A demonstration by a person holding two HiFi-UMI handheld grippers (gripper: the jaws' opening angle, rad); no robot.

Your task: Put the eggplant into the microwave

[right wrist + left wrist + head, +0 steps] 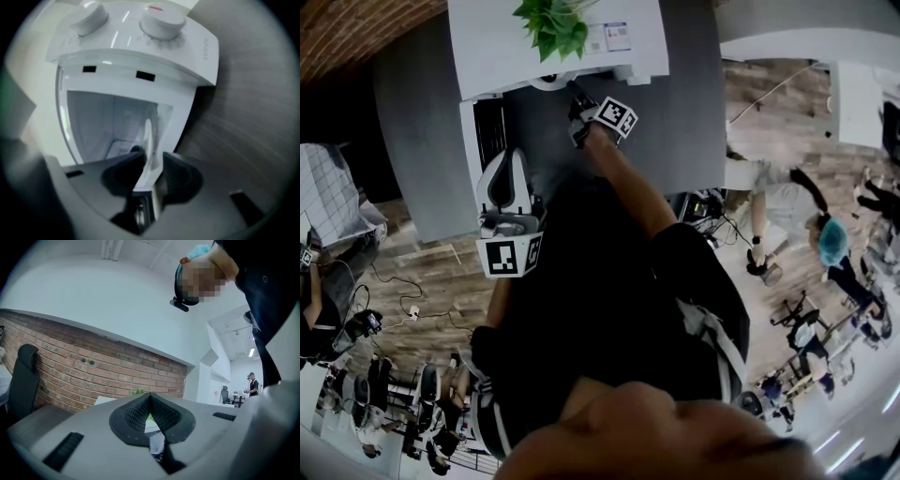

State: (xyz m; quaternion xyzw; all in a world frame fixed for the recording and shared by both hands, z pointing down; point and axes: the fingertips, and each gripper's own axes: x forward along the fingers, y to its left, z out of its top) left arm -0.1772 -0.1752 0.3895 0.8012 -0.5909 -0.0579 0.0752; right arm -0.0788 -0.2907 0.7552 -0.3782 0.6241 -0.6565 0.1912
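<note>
Microwave (487,56) on table (694,122) at 12 o'clock, plant (551,26) atop it. R gripper (575,96) at its front, door edge (149,140) btw jaws. L gripper (508,164) at R's 7 o'clock.

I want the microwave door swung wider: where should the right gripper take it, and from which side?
Take the microwave door by its free edge, coming at it edge-on from the front. It is a thin flat panel standing out from the cavity, and it sits between the right gripper and its open fingers, one to each side.
</note>
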